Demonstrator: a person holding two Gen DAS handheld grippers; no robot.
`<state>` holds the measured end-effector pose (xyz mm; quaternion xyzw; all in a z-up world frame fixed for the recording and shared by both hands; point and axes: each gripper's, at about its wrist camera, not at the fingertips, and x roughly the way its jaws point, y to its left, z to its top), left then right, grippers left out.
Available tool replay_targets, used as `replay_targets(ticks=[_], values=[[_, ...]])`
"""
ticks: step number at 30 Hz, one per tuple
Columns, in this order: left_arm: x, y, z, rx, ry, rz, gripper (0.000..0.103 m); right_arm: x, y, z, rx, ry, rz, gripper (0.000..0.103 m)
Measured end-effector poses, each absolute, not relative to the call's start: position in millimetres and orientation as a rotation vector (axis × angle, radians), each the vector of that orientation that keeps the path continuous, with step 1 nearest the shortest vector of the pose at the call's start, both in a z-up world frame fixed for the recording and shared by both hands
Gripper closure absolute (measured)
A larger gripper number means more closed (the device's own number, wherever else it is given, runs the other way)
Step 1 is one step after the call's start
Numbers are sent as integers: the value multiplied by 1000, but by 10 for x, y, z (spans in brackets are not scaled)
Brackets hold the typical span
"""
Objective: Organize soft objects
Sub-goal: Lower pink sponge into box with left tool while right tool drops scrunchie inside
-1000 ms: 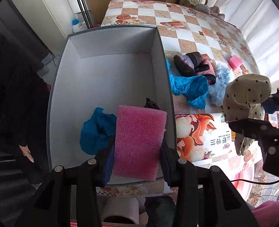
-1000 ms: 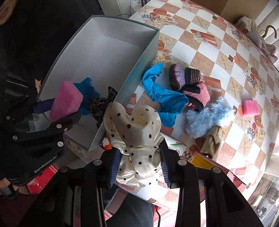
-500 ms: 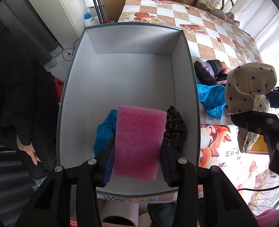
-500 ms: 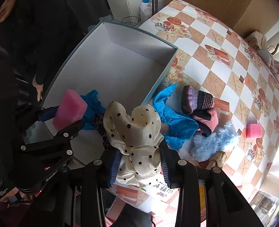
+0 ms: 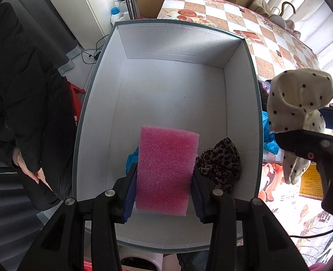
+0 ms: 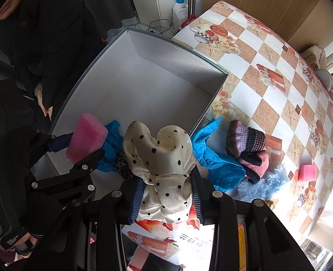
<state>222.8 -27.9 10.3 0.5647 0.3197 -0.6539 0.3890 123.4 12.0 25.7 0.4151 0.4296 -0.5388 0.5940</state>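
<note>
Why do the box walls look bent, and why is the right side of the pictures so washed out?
Left wrist view: the fisheye lens bows the straight walls of the box; daylight through the curtains bleaches the top right corner. Right wrist view: the same bulge curves the checkered table, glare whitens its right edge, and the corners go dark. The pink sponge and dotted cloth stay sharp.

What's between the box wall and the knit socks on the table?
A blue glove lies crumpled on the tablecloth between the box and the knit socks, reaching both. Clearest in the right wrist view.
</note>
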Motion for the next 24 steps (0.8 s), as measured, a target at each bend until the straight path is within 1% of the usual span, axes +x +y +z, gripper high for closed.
replay_targets(ticks=[24], values=[[2265, -282, -20, 1460, 861, -1618, 57, 1387, -102, 173, 963, 991, -1202, 64]])
